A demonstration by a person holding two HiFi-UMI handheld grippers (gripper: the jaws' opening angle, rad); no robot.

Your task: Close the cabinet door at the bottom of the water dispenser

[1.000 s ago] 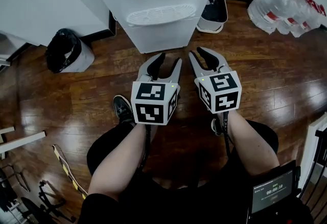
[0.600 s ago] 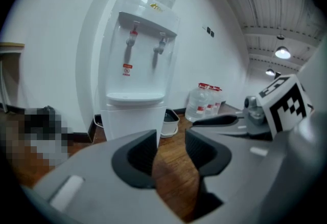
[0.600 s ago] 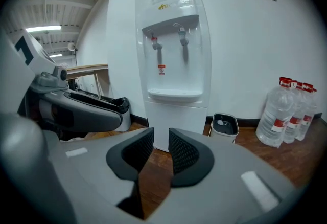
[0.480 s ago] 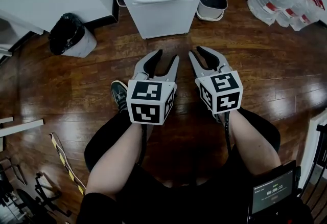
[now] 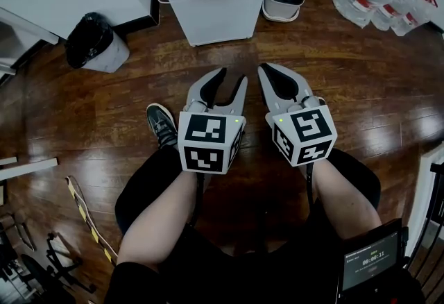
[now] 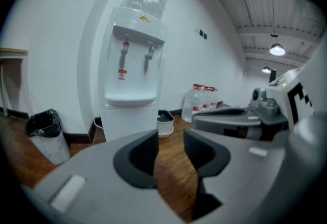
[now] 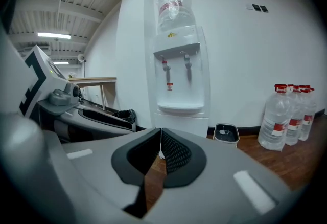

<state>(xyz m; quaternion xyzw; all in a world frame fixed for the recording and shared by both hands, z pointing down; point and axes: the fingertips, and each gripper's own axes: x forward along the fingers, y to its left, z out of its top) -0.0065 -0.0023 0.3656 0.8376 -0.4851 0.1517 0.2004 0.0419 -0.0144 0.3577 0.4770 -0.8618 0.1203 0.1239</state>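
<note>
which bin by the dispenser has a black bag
The white bin left of the white water dispenser; the smaller white bin right of it has a bare rim.

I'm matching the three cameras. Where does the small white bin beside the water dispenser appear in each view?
Head view: the small white bin is at the top edge, right of centre.
Left gripper view: the bin is near the centre, on the floor.
Right gripper view: the bin is right of centre, lower half.
Shared landmark: the water dispenser, immediately left of it everywhere.
</note>
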